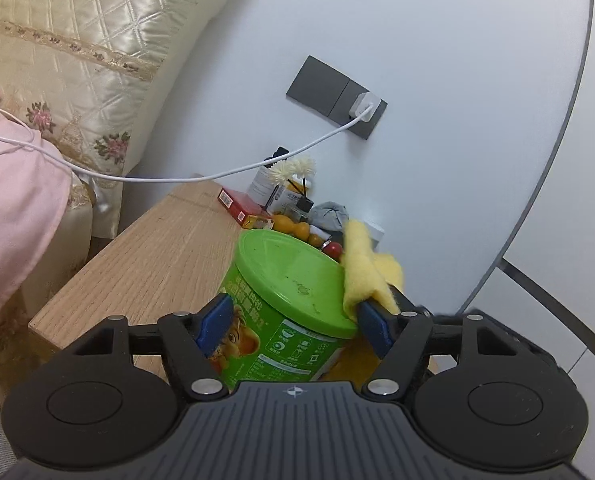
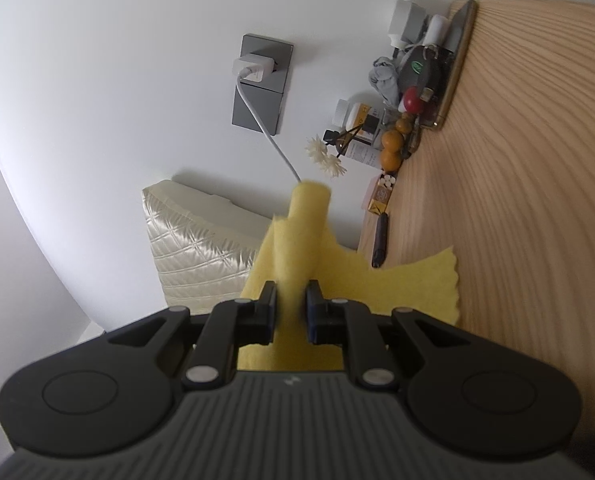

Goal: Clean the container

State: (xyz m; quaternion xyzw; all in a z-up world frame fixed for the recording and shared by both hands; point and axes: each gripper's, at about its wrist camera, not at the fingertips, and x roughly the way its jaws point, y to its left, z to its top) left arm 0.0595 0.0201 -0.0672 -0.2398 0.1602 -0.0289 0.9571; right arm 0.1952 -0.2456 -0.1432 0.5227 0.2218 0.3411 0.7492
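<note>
A green round container (image 1: 281, 320) with a green lid (image 1: 293, 276) stands tilted between my left gripper's (image 1: 293, 324) blue pads, which press on its sides. A yellow cloth (image 1: 367, 270) touches the lid's right edge in the left wrist view. In the right wrist view my right gripper (image 2: 291, 308) is shut on the same yellow cloth (image 2: 305, 236), which sticks out past the fingers and hangs to the right. The container does not show in the right wrist view.
A wooden bedside table (image 1: 157, 264) carries clutter at its back: a red box (image 1: 239, 204), orange gourds (image 1: 293, 226), bottles, a grey cloth (image 1: 329, 214). A charger cable (image 1: 217, 172) runs from the wall socket (image 1: 337, 96). Bed pillows (image 1: 77, 52) lie left.
</note>
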